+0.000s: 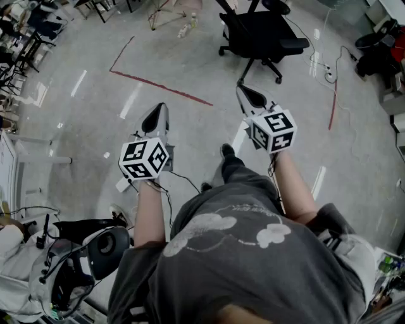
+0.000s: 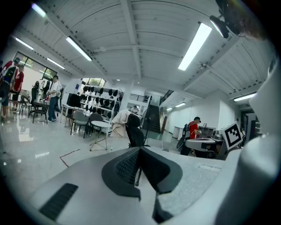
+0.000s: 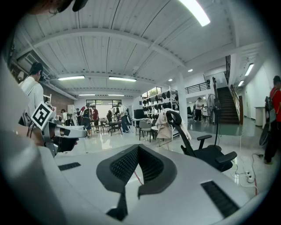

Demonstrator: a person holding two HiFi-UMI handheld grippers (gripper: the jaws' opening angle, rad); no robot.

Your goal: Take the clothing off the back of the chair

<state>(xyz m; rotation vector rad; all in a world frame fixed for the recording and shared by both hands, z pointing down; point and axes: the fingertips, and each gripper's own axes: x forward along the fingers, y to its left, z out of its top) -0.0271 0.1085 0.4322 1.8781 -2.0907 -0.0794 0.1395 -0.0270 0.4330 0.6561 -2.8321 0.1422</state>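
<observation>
A pale garment [image 3: 169, 123] hangs over a seat back across the room, just behind a black office chair [image 3: 206, 154]. In the left gripper view the same garment [image 2: 119, 118] shows to the left of the black chair [image 2: 135, 134]. From the head view the black chair [image 1: 266, 31] stands ahead of me with a bare back, and pale cloth [image 1: 183, 5] sits at the top edge. My left gripper [image 1: 156, 117] and right gripper [image 1: 251, 96] are held out over the floor, both shut and empty, well short of the chair.
Red tape lines [image 1: 161, 85] cross the grey floor between me and the chair. Cables and a power strip [image 1: 326, 69] lie to its right. A round table [image 2: 101, 125], more chairs and several people stand further back. Gear [image 1: 95, 253] sits at my lower left.
</observation>
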